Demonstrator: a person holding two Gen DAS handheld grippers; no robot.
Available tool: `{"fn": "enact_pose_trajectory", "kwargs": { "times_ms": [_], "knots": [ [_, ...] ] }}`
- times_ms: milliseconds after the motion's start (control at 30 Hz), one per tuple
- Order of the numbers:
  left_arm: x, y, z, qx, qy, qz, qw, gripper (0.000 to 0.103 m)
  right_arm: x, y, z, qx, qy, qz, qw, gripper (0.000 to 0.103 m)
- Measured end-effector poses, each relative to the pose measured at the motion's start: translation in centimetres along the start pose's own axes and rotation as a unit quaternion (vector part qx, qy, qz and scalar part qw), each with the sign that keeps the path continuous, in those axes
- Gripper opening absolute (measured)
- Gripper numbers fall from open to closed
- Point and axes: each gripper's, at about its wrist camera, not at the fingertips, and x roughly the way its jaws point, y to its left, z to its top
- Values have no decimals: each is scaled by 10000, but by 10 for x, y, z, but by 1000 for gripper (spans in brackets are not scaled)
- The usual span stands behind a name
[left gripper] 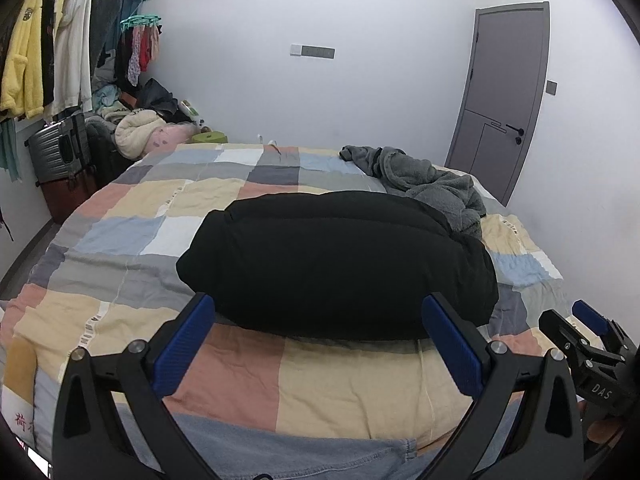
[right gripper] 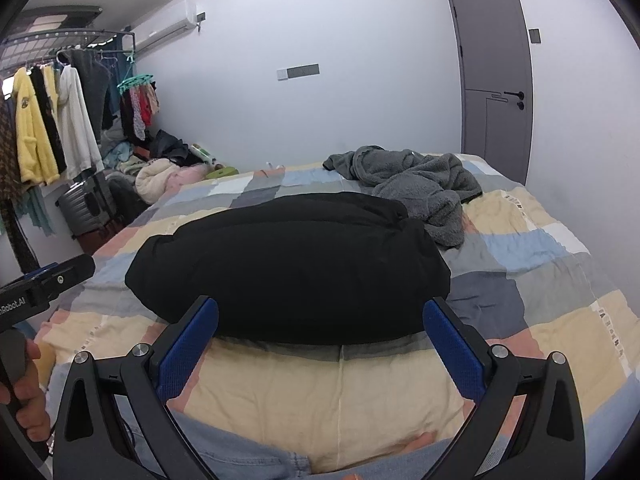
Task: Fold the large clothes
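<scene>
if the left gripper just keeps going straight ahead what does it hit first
Most likely the folded black garment on the bed: it sits straight ahead of the open left gripper, filling the gap between its fingers. How far off it lies is hard to judge.

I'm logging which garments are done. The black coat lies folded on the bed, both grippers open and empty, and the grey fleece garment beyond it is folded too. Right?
Not quite. The grey fleece garment lies crumpled, not folded; the right wrist view shows it. The rest holds: the black coat lies folded on the bed, and the left gripper and right gripper are open and empty.
</scene>
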Motion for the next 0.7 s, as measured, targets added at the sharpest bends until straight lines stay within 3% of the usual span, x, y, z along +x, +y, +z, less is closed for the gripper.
{"fn": "enact_pose_trajectory", "kwargs": {
  "times_ms": [700],
  "knots": [
    [2, 1, -4, -11, 92, 18, 10000, 103, -2, 1, 4, -29, -25, -58, 10000, 103]
  ]
}}
